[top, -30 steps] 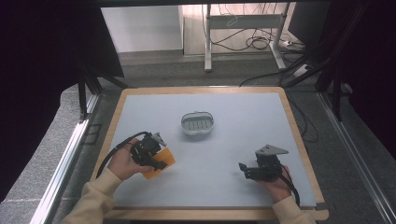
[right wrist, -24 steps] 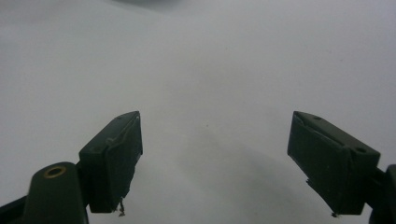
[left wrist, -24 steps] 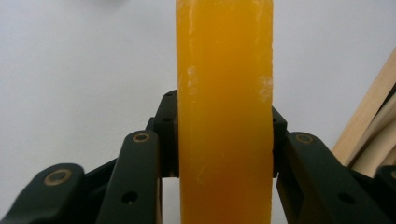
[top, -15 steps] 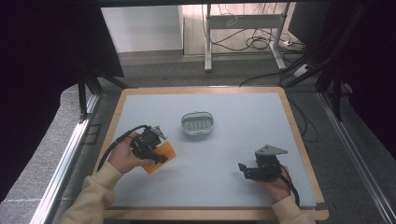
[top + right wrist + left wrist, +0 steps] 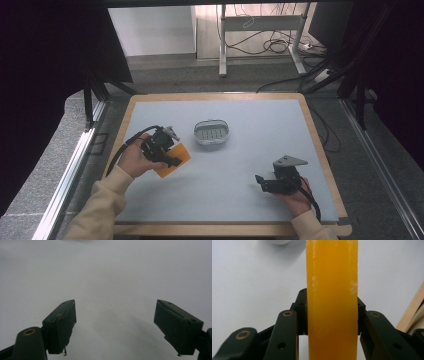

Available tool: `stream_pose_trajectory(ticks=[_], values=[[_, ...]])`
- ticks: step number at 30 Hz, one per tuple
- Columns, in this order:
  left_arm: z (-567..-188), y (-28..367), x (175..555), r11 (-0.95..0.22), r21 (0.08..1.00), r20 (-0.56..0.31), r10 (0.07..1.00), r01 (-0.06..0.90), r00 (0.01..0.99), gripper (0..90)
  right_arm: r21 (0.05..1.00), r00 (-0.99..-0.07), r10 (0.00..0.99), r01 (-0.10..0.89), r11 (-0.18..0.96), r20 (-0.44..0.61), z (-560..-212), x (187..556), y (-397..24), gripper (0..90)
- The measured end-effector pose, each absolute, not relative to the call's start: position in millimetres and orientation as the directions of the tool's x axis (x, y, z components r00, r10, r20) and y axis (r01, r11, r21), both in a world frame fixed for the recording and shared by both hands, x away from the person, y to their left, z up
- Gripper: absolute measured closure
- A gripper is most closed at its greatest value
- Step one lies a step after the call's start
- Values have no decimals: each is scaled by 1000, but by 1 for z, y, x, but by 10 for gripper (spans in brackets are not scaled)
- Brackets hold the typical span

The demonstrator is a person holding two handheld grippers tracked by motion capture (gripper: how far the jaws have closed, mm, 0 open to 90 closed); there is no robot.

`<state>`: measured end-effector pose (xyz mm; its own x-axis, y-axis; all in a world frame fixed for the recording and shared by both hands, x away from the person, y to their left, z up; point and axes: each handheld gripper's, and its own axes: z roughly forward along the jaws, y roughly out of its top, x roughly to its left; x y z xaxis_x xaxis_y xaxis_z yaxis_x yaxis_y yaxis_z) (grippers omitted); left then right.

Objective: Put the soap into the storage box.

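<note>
A pale grey mat (image 5: 225,195) covers a light wooden table (image 5: 320,150) whose rim shows as a thin border on every side. Toward the far middle of the mat sits a small oval white dish with a slotted grey insert (image 5: 212,132), well apart from the edges.

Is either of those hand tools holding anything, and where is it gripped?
The left tool clamps an orange soap bar across its two broad faces, near one end. The right tool is open, holding nothing.
</note>
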<state>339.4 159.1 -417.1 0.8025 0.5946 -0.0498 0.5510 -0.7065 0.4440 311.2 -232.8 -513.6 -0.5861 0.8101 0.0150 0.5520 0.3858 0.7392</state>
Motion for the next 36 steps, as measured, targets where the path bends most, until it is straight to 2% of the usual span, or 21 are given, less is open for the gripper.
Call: stream_pose_trajectory(ticks=[36], values=[[-405,140,366,-730,452,-16,568,513,823,623,738,-585,811,548,393,3,-515,312,-234,188]])
